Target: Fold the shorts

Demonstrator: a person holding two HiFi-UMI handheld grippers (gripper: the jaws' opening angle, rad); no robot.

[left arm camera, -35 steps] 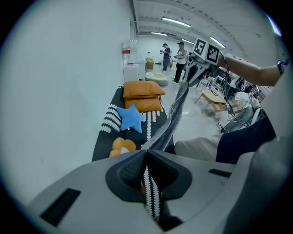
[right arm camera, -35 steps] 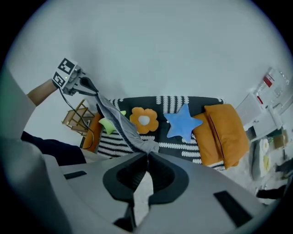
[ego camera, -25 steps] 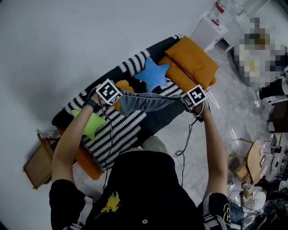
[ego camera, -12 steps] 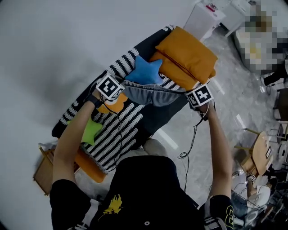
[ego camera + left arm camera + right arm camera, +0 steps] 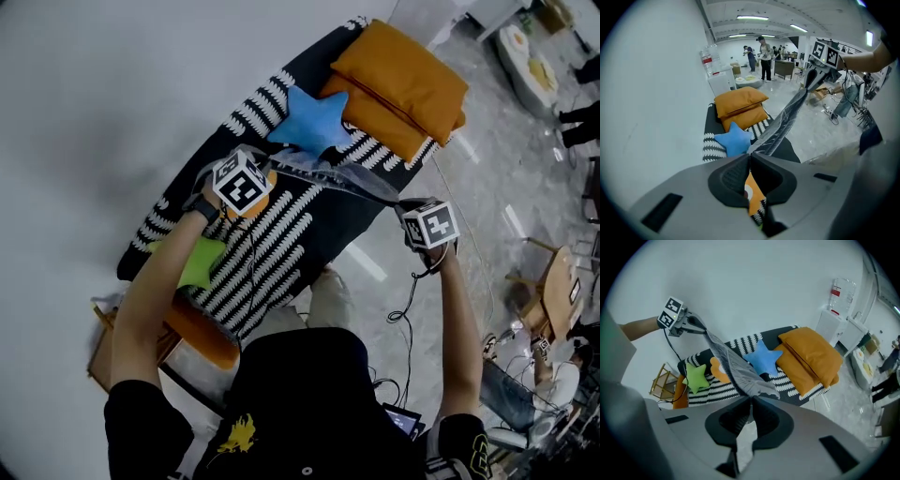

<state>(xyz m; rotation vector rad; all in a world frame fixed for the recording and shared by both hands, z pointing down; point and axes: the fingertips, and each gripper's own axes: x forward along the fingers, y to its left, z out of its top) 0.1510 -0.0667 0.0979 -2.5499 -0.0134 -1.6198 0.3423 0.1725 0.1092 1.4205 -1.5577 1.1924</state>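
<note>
Pale wall (image 5: 103,84) and glossy grey floor (image 5: 497,169) surround a low bed (image 5: 323,225) under a black-and-white striped cover. Nearest is the person's black top (image 5: 300,403), with a small yellow print on the left chest that is too small to read.

Both bare arms reach forward. The left forearm (image 5: 155,291) crosses a green star pillow (image 5: 199,262), with a dark band at the wrist. The right forearm (image 5: 457,319) stretches out over the floor beside the bed's right edge, and a thin cable (image 5: 405,300) dangles beneath it.

Each gripper carries a cube with black-and-white square markers, patterns rather than letters. The left gripper (image 5: 748,158) has its jaws pinched together on one end of the shorts (image 5: 333,180). The right gripper (image 5: 751,403) is likewise clamped on the other end. Both point steeply down.

Those grey shorts hang taut in the air between them, slanting from above the bed's middle down to its right edge.

Farther off lie a blue star pillow (image 5: 309,122) and two stacked orange cushions (image 5: 403,80). Beyond the bed, in the right gripper view, stands a bottle (image 5: 839,294) with a red label, its print illegible.
</note>
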